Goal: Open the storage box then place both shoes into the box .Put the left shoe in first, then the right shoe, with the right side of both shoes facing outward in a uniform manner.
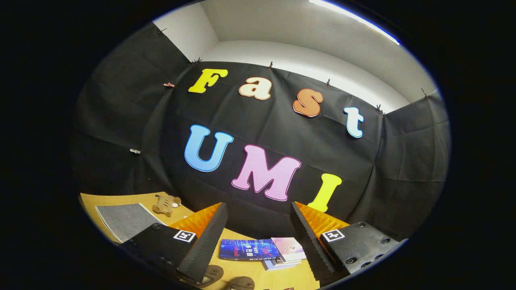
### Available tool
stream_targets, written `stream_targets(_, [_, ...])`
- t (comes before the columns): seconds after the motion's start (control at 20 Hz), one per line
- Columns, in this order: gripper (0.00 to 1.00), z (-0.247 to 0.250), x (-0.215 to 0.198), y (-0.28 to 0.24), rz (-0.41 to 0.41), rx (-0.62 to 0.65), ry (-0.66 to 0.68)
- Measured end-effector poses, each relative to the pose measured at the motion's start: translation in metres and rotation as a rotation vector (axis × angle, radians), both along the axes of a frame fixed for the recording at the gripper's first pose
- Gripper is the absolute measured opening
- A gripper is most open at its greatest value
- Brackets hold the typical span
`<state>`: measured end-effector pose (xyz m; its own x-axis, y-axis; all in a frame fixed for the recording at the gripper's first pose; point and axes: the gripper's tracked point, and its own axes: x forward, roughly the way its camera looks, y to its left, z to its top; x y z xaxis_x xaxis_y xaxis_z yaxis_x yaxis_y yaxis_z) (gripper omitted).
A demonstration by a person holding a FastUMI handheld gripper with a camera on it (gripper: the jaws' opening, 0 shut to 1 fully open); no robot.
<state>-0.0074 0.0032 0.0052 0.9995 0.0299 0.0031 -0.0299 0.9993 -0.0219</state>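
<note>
The claw (pixel 258 237) is spread wide, holding nothing, above the wooden bench (pixel 278 278). Two brown shoes (pixel 241 283) lie low between its fingers, only their rounded ends visible, near stacked books (pixel 262 249).

Tongs (pixel 258 241) held apart, nothing between; bases cut off at the view's bottom. Brown shoes (pixel 227 278) below and between the fingers: toes alone visible, left or right impossible to tell, one partly hidden behind the left finger (pixel 207 241). Stack of books (pixel 264 251) beyond the tips, lower volumes covered by upper ones, right end hidden by the right finger (pixel 308 241). Grey mat (pixel 123 219) partly cropped, near corner behind the left finger mount. Small plush toy (pixel 165 203) far off, too small to identify. Surface (pixel 100 199) mostly out of view.
</note>
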Motion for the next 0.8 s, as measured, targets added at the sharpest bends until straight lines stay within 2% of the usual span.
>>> stream_targets(0.15, [0.97,0.002,0.001,0.006,0.023,0.011,-0.001])
stream_targets(0.35, [0.97,-0.011,0.004,0.037,0.149,0.066,0.03])
stream_targets(0.6, [0.97,-0.042,0.007,0.091,0.365,0.304,0.163])
stream_targets(0.8, [0.97,-0.068,0.009,0.131,0.527,0.604,0.283])
